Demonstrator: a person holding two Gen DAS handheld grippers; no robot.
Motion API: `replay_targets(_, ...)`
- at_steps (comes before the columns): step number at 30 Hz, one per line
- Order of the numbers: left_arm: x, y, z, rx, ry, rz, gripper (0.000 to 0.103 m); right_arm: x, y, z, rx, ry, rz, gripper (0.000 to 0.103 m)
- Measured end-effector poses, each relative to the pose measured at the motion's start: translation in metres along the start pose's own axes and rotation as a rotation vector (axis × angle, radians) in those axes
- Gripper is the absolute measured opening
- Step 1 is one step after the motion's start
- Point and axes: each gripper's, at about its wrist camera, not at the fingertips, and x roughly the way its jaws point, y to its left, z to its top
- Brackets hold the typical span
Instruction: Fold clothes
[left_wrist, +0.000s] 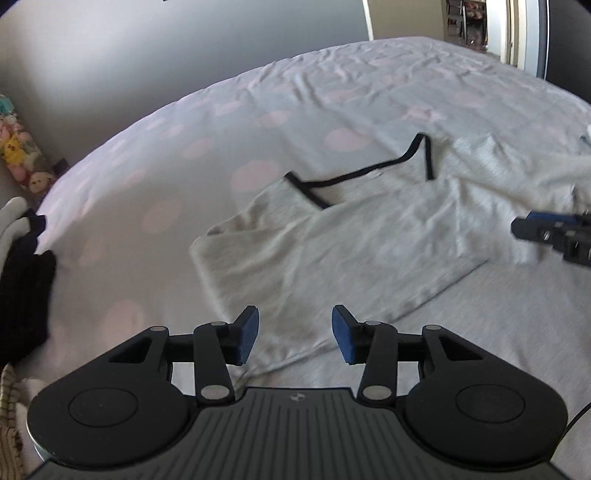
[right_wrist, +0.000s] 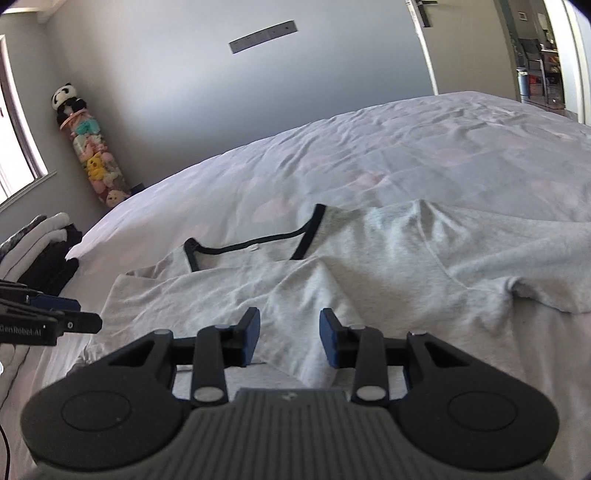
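Note:
A light grey T-shirt (left_wrist: 351, 240) (right_wrist: 369, 258) with a black-trimmed neckline (left_wrist: 354, 175) (right_wrist: 251, 247) lies spread on the bed, one side folded over its middle. My left gripper (left_wrist: 295, 336) hovers over the shirt's near hem, open, with nothing pinched between its blue pads. It also shows at the left edge of the right wrist view as the left gripper (right_wrist: 74, 314). My right gripper (right_wrist: 290, 341) stands open over a raised crease of the shirt, and cloth shows below the gap. From the left wrist view, the right gripper (left_wrist: 524, 227) sits by the shirt's right side.
The bed sheet (left_wrist: 166, 166) (right_wrist: 443, 147) is white with pale pink dots and wrinkled. A stack of folded clothes (left_wrist: 22, 277) (right_wrist: 44, 251) lies at the bed's left edge. A tall tube of plush toys (right_wrist: 96, 158) stands in the corner by the grey wall.

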Motion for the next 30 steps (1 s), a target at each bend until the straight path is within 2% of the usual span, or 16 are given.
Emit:
replay_targets(2, 0.006, 0.007, -0.023, 0.009, 0.007, 0.048, 0.052, 0.004, 0.01, -0.004, -0.035, 0.022, 0.009, 0.041)
replay_targets(5, 0.017, 0.009, -0.041, 0.062, 0.026, 0.086, 0.051, 0.008, 0.021, -0.01, -0.088, 0.045, -0.005, 0.047)
replay_targets(9, 0.034, 0.003, -0.045, 0.166, -0.014, 0.162, 0.051, 0.016, 0.025, -0.011, -0.115, 0.062, -0.018, 0.05)
replay_targets(11, 0.043, 0.0, -0.046, 0.201, -0.028, 0.181, 0.051, 0.021, 0.029, -0.012, -0.158, 0.063, -0.015, 0.056)
replay_targets(13, 0.047, -0.005, -0.049, 0.233, -0.057, 0.19, 0.047, 0.028, 0.034, -0.012, -0.206, 0.059, -0.012, 0.059)
replay_targets(15, 0.05, -0.009, -0.051, 0.256, -0.085, 0.194, 0.039, 0.038, 0.036, -0.011, -0.229, 0.054, -0.008, 0.059)
replay_targets(16, 0.051, -0.009, -0.052, 0.254, -0.093, 0.19, 0.032, 0.043, 0.036, -0.009, -0.23, 0.057, -0.005, 0.057)
replay_targets(17, 0.052, -0.008, -0.053, 0.249, -0.101, 0.185, 0.02, 0.048, 0.036, -0.009, -0.231, 0.068, -0.013, 0.055)
replay_targets(18, 0.053, -0.008, -0.054, 0.244, -0.104, 0.182, 0.015, 0.053, 0.034, -0.01, -0.234, 0.084, -0.03, 0.048)
replay_targets(21, 0.053, -0.001, -0.056, 0.209, -0.118, 0.18, 0.011, 0.06, 0.032, -0.01, -0.256, 0.109, -0.071, 0.034)
replay_targets(22, 0.053, 0.001, -0.056, 0.188, -0.121, 0.179, 0.011, 0.059, 0.032, -0.01, -0.27, 0.106, -0.081, 0.018)
replay_targets(23, 0.052, 0.003, -0.055, 0.168, -0.124, 0.181, 0.011, 0.056, 0.03, -0.008, -0.269, 0.096, -0.086, 0.009)
replay_targets(26, 0.05, 0.007, -0.056, 0.14, -0.123, 0.191, 0.01, 0.042, 0.015, 0.007, -0.167, 0.018, -0.067, 0.006)
replay_targets(30, 0.055, 0.01, -0.057, 0.115, -0.107, 0.182, 0.01, 0.022, -0.017, 0.029, -0.051, -0.078, -0.123, 0.006)
